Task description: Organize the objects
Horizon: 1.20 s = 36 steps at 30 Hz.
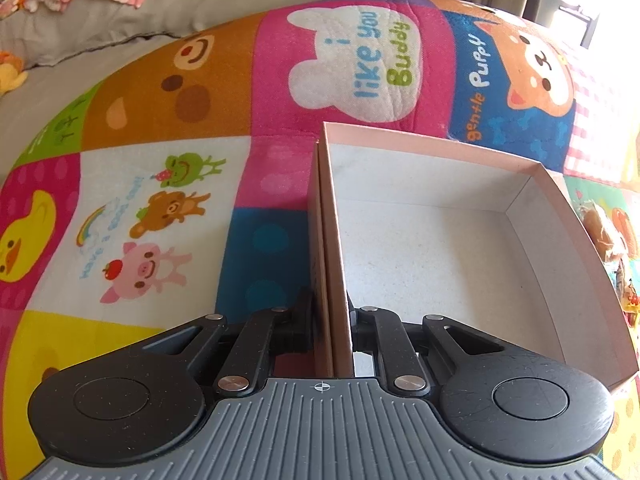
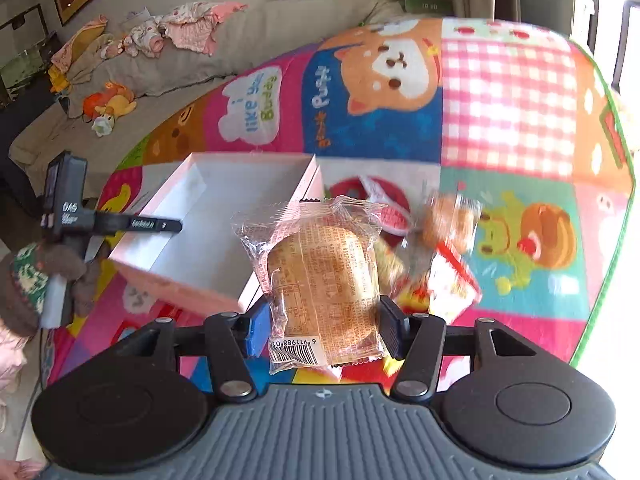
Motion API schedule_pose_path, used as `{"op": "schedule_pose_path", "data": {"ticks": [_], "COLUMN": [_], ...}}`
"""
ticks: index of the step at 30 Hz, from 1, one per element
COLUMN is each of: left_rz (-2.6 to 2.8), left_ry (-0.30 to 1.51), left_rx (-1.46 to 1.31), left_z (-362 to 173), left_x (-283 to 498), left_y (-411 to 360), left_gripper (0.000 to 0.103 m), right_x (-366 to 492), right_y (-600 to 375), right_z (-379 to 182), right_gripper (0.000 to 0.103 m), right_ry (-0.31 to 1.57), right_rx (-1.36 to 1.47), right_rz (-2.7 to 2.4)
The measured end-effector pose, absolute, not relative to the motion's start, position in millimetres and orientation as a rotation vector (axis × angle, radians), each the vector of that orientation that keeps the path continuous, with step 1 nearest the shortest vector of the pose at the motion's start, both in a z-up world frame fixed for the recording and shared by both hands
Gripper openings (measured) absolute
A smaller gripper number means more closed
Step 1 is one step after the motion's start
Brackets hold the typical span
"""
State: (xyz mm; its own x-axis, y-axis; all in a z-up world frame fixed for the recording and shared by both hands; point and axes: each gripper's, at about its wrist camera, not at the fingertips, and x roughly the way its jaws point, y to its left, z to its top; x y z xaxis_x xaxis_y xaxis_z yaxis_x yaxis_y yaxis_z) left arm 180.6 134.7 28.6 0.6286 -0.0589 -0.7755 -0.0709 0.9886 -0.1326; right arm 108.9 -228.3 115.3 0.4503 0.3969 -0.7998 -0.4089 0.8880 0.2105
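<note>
A cartoon-animal play mat (image 2: 508, 92) is covering the floor; baby clothes (image 2: 188, 30) are lying on the far sofa (image 2: 240, 46); a plush toy (image 2: 110, 106) is resting at far left.

Both wrist views look steeply down and forward, close above the colourful cartoon-patchwork play mat (image 1: 160, 200). Shared: the open pink cardboard box (image 2: 240, 184) and grey sofa (image 2: 240, 40) behind.

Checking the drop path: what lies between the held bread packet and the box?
Nothing: in the right wrist view the bread packet hangs right beside the box wall.
</note>
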Motion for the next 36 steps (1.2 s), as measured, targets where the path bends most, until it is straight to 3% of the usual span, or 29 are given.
{"op": "schedule_pose_path", "data": {"ticks": [5, 9, 13, 19, 22, 26, 33, 35, 36], "left_rz": [0.003, 0.002, 0.003, 0.003, 0.003, -0.005, -0.004, -0.002, -0.001], "left_ry": [0.901, 0.903, 0.901, 0.904, 0.905, 0.906, 0.908, 0.907, 0.906], "left_rx": [-0.164, -0.150, -0.160, -0.158, -0.154, -0.155, -0.152, -0.155, -0.157], "left_z": [27.0, 27.3, 26.9, 27.7, 28.3, 29.2, 29.3, 29.5, 29.5], "left_x": [179.1, 177.9, 177.3, 177.4, 176.7, 175.6, 173.4, 172.9, 173.3], "left_y": [136.1, 134.3, 135.1, 133.9, 132.4, 132.3, 132.1, 131.4, 131.0], "left_gripper": [0.014, 0.014, 0.014, 0.015, 0.015, 0.015, 0.015, 0.015, 0.015], "right_x": [79.5, 81.9, 110.6, 158.3, 161.5, 149.9, 118.7, 106.4, 100.1], "right_y": [-224.8, -226.7, -224.9, -209.8, -201.7, -187.5, -204.1, -213.8, -216.9], "right_z": [61.6, 70.1, 81.2, 38.2, 33.6, 34.0, 53.5, 69.3, 77.5], "right_gripper": [0.056, 0.061, 0.074, 0.075, 0.083, 0.066, 0.052, 0.041, 0.031], "right_ry": [1.172, 1.095, 0.990, 1.075, 1.051, 1.047, 1.019, 1.005, 0.996], "right_rx": [-0.005, 0.064, 0.121, 0.278, 0.261, 0.084, 0.015, 0.045, 0.051], "right_rz": [0.439, 0.444, 0.378, 0.265, 0.262, 0.290, 0.289, 0.295, 0.307]}}
